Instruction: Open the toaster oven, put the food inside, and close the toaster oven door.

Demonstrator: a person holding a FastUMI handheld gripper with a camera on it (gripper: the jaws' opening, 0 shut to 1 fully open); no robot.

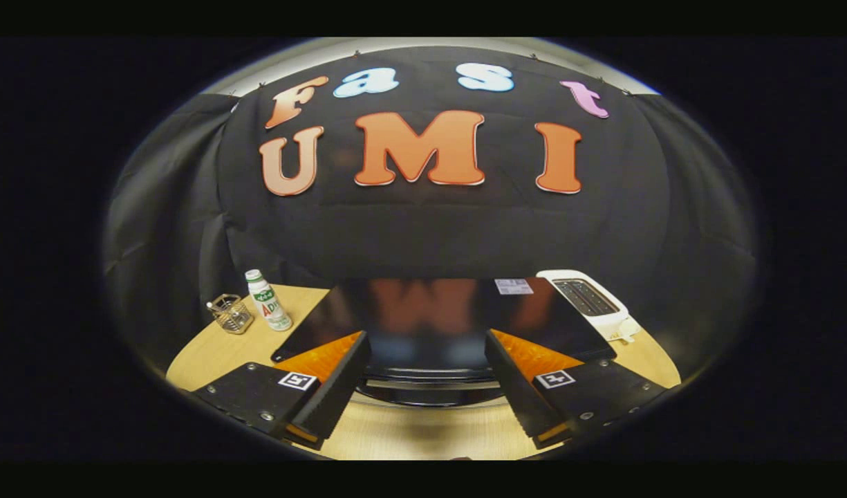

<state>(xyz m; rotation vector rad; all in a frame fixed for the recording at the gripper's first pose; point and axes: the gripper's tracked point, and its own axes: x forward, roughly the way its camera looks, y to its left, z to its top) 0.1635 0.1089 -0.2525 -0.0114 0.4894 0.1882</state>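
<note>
The fingers (340, 387) stand spread wide, holding nothing, flanking the toaster oven (430, 311) at twelve o'clock, likely lining up on its door handle (430, 384). A bottle (267, 301) stands at ten o'clock, a white toaster (589, 301) at two.

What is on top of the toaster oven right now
A small pale label lies on the toaster oven top near its back right. The open gripper fingers cover its front corners; inside is hidden.
</note>
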